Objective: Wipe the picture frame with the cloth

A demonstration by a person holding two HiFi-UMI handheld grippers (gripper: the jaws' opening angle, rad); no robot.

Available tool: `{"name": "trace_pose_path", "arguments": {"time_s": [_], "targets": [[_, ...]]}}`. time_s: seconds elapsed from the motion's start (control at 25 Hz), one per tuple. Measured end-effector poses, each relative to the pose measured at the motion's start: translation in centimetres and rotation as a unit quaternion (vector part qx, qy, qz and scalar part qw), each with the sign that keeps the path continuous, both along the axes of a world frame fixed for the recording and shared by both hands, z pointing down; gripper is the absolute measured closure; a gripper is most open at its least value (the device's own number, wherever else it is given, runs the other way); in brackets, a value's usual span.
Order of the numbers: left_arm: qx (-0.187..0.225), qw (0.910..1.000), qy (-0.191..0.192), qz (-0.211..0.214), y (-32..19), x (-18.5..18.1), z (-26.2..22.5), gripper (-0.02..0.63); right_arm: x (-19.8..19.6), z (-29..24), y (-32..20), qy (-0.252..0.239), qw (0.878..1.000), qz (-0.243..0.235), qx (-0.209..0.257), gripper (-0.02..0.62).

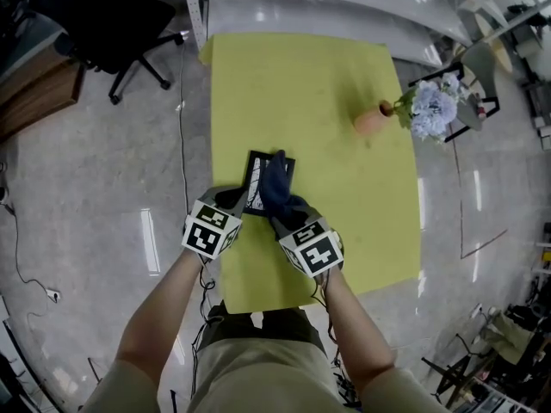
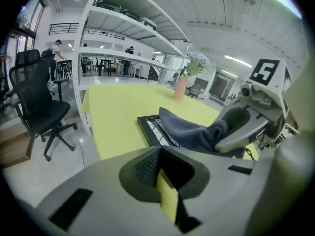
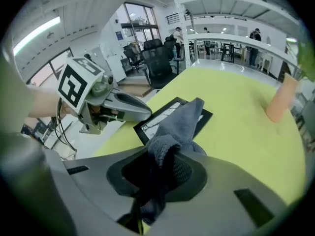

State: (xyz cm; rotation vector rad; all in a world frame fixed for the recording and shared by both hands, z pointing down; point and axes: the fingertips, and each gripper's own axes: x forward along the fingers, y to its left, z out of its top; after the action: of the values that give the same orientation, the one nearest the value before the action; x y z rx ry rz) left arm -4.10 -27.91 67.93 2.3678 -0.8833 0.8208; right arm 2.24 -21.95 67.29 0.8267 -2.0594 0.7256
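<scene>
Cloth (image 3: 184,119) in right gripper (image 3: 157,177), over frame (image 3: 156,118)

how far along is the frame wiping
Done: the right tool has the cloth gripped and laid on the picture frame. In hand: the wipe itself, with the left tool at the frame's near corner. Left: can't tell how much is wiped; the cloth covers only part.

a flower vase (image 1: 375,120) stands on yellow table (image 1: 327,76).
</scene>
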Motion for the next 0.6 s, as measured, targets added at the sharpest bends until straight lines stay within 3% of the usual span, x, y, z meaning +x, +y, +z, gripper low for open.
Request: {"name": "trace_pose_path", "arguments": {"time_s": [0.08, 0.2, 0.36, 0.6], "targets": [[0.004, 0.9999, -0.012, 0.001, 0.0, 0.2, 0.0, 0.597, 1.9, 0.1, 0.5, 0.033, 0.999, 0.008, 0.001, 0.52], [0.016, 0.9994, -0.031, 0.001, 0.0, 0.0, 0.0, 0.597, 4.0, -0.5, 0.5, 0.042, 0.999, 0.029, 0.012, 0.52], [0.046, 0.9972, -0.057, 0.016, 0.7, -0.9, -1.6, 0.598, 6.3, -4.0, -0.2, 0.017, 0.997, 0.058, 0.052, 0.518], [0.074, 0.9966, -0.036, -0.007, 1.9, -2.3, -6.5, 0.598, 8.1, -10.8, -0.8, -0.023, 0.987, 0.1, 0.122, 0.519]]}}
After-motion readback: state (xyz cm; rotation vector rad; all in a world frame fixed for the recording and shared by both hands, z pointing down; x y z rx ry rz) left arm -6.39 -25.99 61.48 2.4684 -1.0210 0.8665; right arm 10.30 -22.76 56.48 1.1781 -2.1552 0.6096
